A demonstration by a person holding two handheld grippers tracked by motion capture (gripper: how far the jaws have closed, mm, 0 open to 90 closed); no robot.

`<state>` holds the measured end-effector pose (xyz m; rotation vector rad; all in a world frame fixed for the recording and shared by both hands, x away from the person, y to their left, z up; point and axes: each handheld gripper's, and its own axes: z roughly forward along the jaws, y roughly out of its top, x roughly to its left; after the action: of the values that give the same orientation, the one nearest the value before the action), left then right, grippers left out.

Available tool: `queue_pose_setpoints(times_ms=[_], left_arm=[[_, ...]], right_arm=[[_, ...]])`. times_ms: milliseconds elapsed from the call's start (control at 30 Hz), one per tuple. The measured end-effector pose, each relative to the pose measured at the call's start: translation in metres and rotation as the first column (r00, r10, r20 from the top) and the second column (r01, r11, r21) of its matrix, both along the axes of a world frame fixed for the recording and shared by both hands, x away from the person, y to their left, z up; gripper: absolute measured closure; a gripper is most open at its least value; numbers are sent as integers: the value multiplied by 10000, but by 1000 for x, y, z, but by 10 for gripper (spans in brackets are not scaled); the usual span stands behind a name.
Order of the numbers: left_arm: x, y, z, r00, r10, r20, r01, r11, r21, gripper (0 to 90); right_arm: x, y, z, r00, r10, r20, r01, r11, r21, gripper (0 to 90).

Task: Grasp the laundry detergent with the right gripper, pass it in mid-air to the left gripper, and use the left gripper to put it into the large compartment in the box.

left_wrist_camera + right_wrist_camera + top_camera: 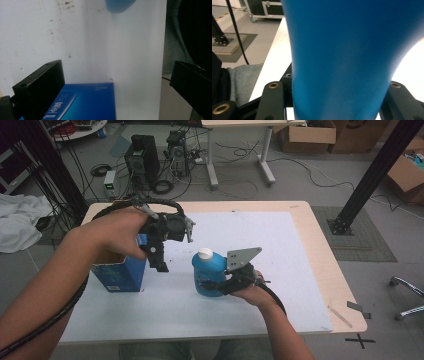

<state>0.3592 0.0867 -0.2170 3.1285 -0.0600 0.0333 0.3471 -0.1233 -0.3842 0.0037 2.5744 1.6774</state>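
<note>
The table (320, 270) carries a white mat (260, 250), and both grippers work over the mat's near half. The blue box (120, 275) stands upright on the mat just below and to the left of the left gripper (159, 262), whose fingers point down beside the box's upper right corner; in the left gripper view the box (85, 102) lies between the two black fingers (40, 87), close against the left one, with a wide gap to the other, so the jaws stand well open and grip nothing. The blue bottle (209, 272) with its white cap (205, 253) stands to the right of those fingers, well apart from the box. The right gripper (212, 284) comes at the bottle from the right, its jaws closed on the bottle's lower body; in the right gripper view the bottle (342, 60) sits squarely between the fingers (273, 100), both pressed against its sides.
</note>
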Motion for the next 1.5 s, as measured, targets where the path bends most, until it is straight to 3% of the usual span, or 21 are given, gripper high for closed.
queue_pose_setpoints(times_ms=[367, 833, 1133, 1233, 1500], left_arm=[[-6, -10, -9, 9997, -134, -217, 133, 9999, -49, 1], [-10, -25, -26, 9979, -438, -478, 438, 9990, -3, 1], [-12, -32, -31, 9976, -554, -408, 551, 9984, -82, 5], [-14, -35, -33, 9979, -617, -211, 619, 9981, 81, 10], [-13, -39, -35, 9978, -658, -22, 658, 9978, 39, 26]], right_arm=[[3, 28, -7, 9986, 507, -162, -507, 9987, 13, 450], [3, 46, -11, 9963, 813, -283, -812, 9967, 25, 451], [3, 54, -12, 9952, 940, -267, -938, 9956, 76, 451], [3, 55, -11, 9958, 880, -261, -880, 9961, 4, 452], [3, 54, -11, 9963, 804, -305, -802, 9968, 70, 452]])
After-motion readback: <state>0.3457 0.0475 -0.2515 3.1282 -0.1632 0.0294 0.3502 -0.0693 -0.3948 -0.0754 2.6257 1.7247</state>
